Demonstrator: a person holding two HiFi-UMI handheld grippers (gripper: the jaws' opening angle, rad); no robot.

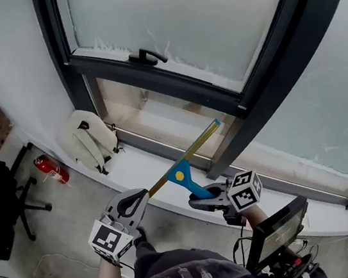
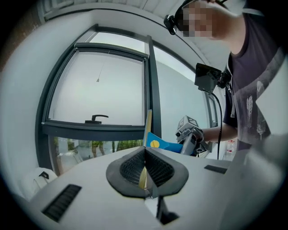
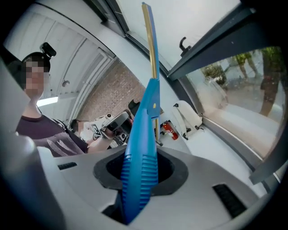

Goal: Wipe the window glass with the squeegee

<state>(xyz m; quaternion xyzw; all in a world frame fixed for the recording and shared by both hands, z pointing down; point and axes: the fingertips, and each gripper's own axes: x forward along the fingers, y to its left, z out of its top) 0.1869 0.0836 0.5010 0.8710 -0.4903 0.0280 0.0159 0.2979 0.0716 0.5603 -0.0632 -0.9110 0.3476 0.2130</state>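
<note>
We stand before the window glass [image 1: 208,20], a broad frosted upper pane with a clearer lower pane beneath it, both set in a dark frame [image 1: 172,83] whose crossbar carries a black handle [image 1: 146,57]. Below the frame a pale sill [image 1: 136,166] runs along the curved white wall [image 1: 15,74]. On the floor to the left sit a black office chair [image 1: 4,193], a cream backpack [image 1: 90,141] leaning against the wall just under the sill, and a small red fire extinguisher [image 1: 51,168] lying between the two. The squeegee [image 1: 180,172] is held in the air over the sill and in front of the lower pane, slanting up from lower left to upper right. Its far tip lies near the slanted dark upright of the frame, and we cannot tell whether it touches anything there. We hold the squeegee at two places. The right gripper [image 3: 140,177] has its jaws clamped on the ribbed blue grip [image 3: 137,188], which fills the gap between them. The left gripper [image 2: 144,173] has its jaws pinched nearly together on the thin brass-coloured blade [image 1: 194,145] at its near end. In the head view the two grippers sit close together just above our dark shirt [image 1: 181,276], the left one lower and nearer to the floor side.
</note>
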